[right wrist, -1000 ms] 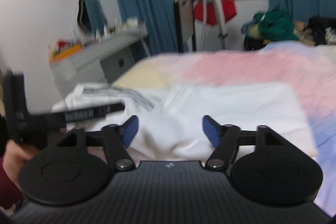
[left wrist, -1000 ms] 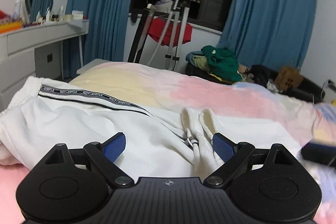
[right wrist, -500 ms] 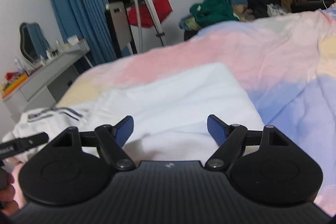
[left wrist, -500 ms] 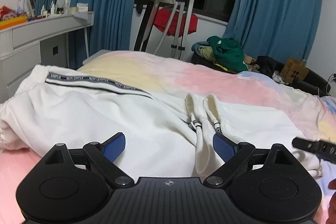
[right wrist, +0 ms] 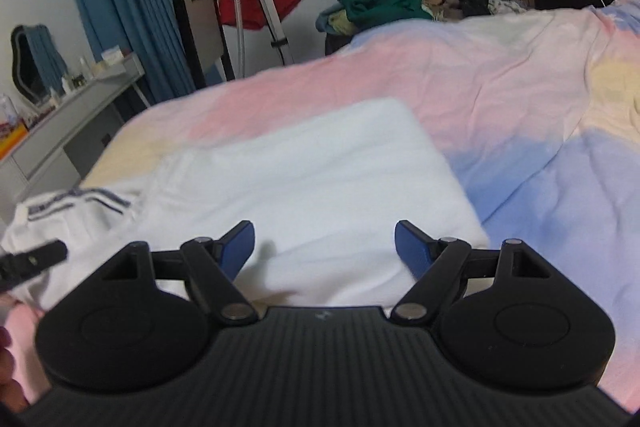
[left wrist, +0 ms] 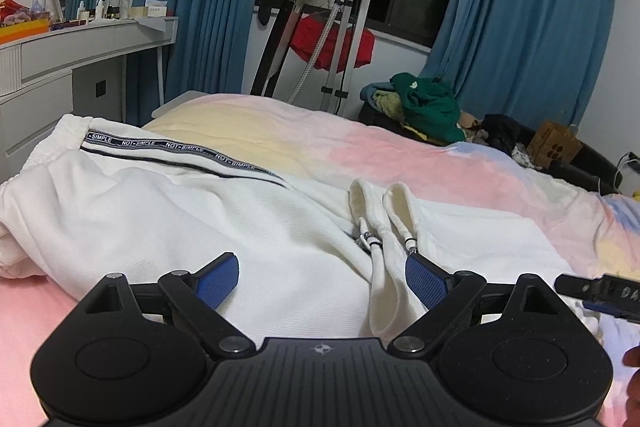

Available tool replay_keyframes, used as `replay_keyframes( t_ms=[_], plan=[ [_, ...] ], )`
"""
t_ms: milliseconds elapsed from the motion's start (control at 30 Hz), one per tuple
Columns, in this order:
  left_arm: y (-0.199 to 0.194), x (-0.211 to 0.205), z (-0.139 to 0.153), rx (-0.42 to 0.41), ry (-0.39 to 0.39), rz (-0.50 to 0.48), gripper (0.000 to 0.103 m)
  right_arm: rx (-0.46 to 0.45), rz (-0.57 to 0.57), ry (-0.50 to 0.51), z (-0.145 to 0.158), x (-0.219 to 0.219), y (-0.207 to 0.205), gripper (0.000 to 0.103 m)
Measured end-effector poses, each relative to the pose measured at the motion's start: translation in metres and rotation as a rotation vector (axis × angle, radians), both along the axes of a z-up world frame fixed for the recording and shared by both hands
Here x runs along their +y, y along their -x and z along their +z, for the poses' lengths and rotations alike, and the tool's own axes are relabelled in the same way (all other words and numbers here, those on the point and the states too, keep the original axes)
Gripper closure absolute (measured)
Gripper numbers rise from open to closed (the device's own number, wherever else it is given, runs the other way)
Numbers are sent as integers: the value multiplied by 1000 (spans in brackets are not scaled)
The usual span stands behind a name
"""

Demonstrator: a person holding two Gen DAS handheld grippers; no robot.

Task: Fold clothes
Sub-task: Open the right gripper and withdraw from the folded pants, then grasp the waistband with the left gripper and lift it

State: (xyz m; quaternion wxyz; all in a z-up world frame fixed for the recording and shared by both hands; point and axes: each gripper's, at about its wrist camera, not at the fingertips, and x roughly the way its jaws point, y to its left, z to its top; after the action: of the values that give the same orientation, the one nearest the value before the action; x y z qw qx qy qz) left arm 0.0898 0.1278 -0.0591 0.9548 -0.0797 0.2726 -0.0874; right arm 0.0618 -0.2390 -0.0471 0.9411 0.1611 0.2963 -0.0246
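White sweatpants [left wrist: 168, 211] with a black lettered side stripe [left wrist: 168, 147] lie across the pastel bedspread [left wrist: 360, 147]. Their flat drawstrings [left wrist: 384, 227] lie looped just ahead of my left gripper [left wrist: 322, 277], which is open and empty above the cloth. In the right wrist view the flat white leg part of the pants [right wrist: 312, 183] lies ahead of my right gripper [right wrist: 325, 247], which is open and empty. The striped waistband end [right wrist: 72, 207] shows at the left. The tip of the right gripper shows at the right edge of the left view [left wrist: 596, 291].
A grey dressing table [left wrist: 68, 59] with bottles and a mirror stands at the left. A garment steamer stand [left wrist: 340, 27] with red cloth stands behind the bed. A pile of green clothes [left wrist: 428, 103] and a cardboard box [left wrist: 554, 145] lie beyond the bed's far side.
My right gripper has swung to the right, from the bunched middle of the pants to the flat leg part. My left gripper has shifted only slightly. Both stay open.
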Motion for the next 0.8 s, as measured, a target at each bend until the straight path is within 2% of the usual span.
replay_keyframes(
  t_ms=[167, 233, 333, 400, 467, 567, 700, 800],
  plan=[
    [-23, -17, 5, -5, -25, -81, 11, -16, -29, -46, 14, -18, 3, 24],
    [-36, -24, 11, -7, -26, -102, 11, -6, -51, -108, 12, -32, 3, 24],
    [-56, -35, 14, 11, -29, -112, 12, 2, -70, -183, 7, -45, 2, 24],
    [-65, -38, 14, 31, -16, -102, 12, 5, -58, -191, 4, -46, 0, 24],
    [-70, -35, 11, 59, 4, -83, 12, 6, -29, -154, 0, -41, -3, 24],
    [-71, -22, 6, 110, 20, -43, 12, 35, 15, -33, -9, -25, -10, 22],
    [-59, 15, 14, 194, 63, 50, 12, 44, 58, 118, -13, -4, -16, 22],
    [-44, 43, 26, 230, 79, 110, 11, 40, 57, 141, -14, 0, -16, 22]
  ],
)
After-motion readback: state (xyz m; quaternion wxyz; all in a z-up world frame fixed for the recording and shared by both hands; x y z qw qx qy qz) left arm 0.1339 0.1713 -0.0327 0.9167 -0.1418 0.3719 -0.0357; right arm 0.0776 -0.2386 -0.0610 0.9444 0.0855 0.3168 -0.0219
